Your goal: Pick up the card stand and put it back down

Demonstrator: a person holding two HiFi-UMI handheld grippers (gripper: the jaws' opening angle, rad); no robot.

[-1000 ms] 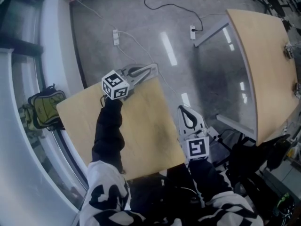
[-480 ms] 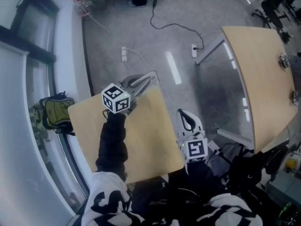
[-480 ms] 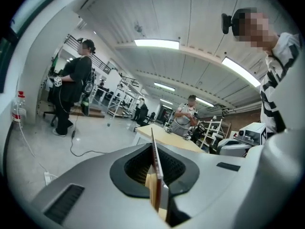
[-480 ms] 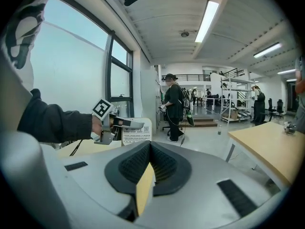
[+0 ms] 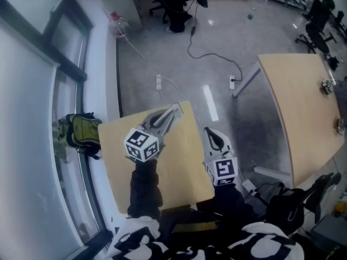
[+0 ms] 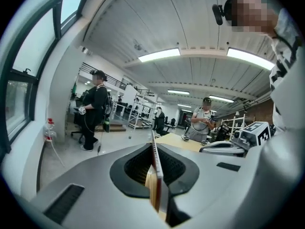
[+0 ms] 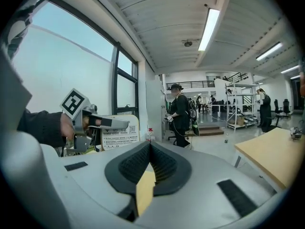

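Left gripper [image 5: 175, 109] and right gripper [image 5: 211, 130], both clenched empty, hover above the bench [image 5: 116, 156], seemingly idle: no card stand shows beneath them.

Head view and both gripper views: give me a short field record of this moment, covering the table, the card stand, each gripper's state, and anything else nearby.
table: small light wooden table, below both grippers
card stand: thin white printed card stand, upright, between the left gripper's jaws
left gripper: shut on the card stand, over the table's far edge
right gripper: shut, nothing between its jaws
stand touching table: cannot tell
nearby: olive-green backpack on the floor by the window
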